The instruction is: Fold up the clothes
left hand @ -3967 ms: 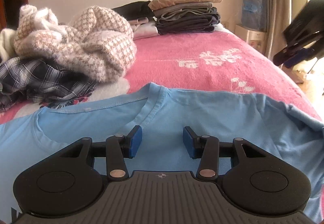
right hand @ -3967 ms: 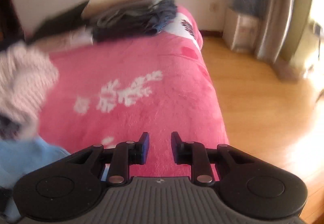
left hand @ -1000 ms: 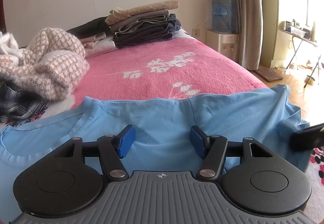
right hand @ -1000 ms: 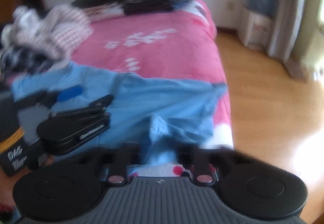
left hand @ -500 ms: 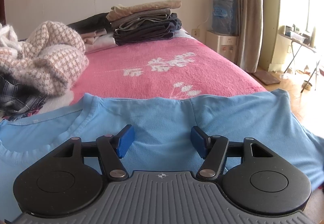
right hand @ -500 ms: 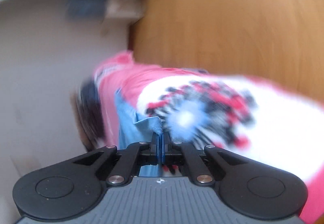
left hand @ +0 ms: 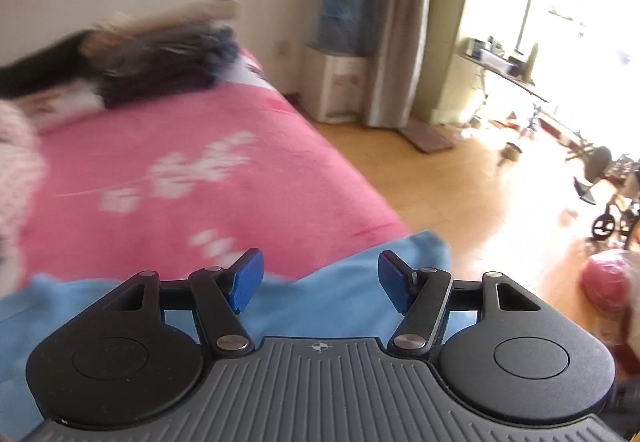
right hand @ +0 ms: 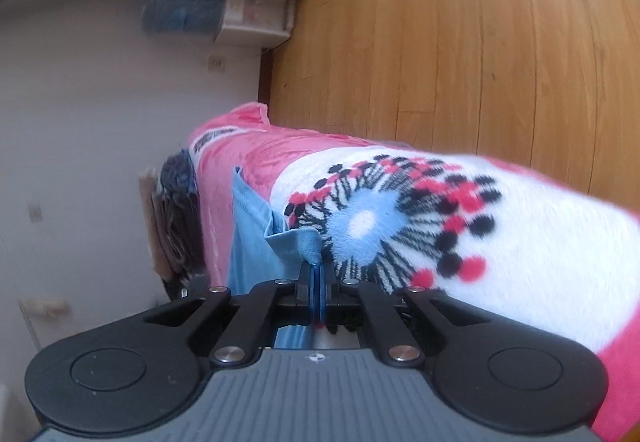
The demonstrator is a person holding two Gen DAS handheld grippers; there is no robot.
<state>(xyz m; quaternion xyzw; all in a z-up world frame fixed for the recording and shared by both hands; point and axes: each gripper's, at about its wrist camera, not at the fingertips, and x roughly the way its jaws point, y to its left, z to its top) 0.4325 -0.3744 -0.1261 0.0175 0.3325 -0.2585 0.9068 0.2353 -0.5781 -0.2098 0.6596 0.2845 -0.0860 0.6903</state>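
We see one blue tee point(left hand: 340, 302) spread on the pink bed point(left hand: 200, 162), edge hanging at the bed's right side. Far left, blurred: one stack of folded clothes point(left hand: 152, 58) at the head end, one knit heap point(left hand: 16, 146) beside it. L gripper point(left hand: 318, 278) hangs over the tee, jaws apart, nothing between. R gripper point(right hand: 318, 282), rolled sideways, is clenched on the tee's sleeve hem point(right hand: 304, 242) by the flower print point(right hand: 380, 218). No containers w/ contents we can make out.
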